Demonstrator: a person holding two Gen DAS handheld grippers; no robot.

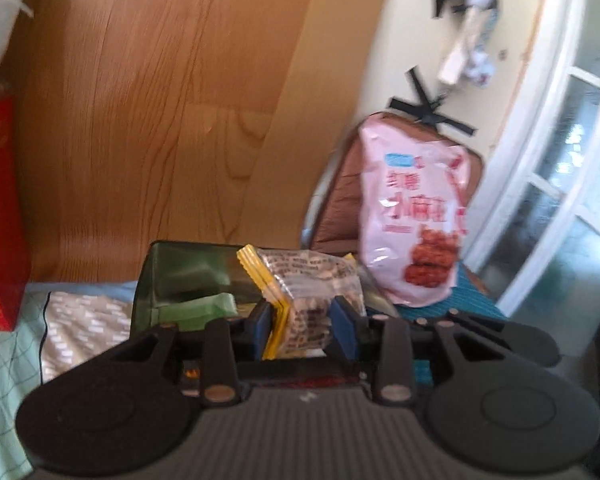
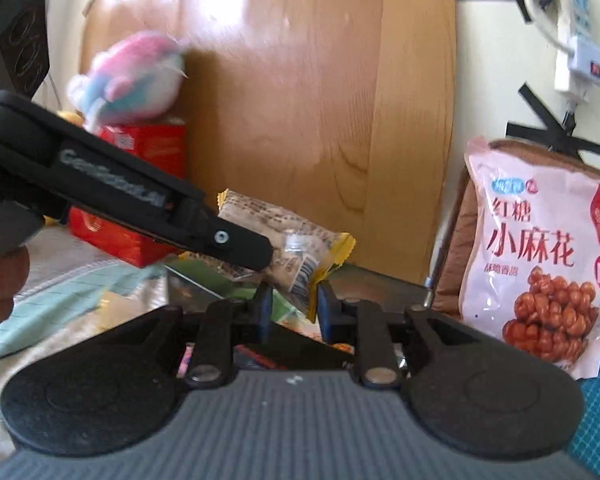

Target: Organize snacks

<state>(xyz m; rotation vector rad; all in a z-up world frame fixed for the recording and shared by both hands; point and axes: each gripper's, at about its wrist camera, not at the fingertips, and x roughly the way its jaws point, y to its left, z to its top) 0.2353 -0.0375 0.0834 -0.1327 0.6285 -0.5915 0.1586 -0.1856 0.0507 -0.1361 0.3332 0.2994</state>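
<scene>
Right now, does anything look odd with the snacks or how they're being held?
Yes. Both tools grip one small snack packet: the left tool and the right tool each pinch an end, so it hangs between them above the dark green bin. The big pink snack bag stands propped upright, undamaged.

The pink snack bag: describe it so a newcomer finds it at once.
Start at the wooden headboard. To its right, the pink snack bag stands upright against a brown cushion. Unlike the small yellow-edged packet, it is large, with red lettering and pictured brown twists.
</scene>
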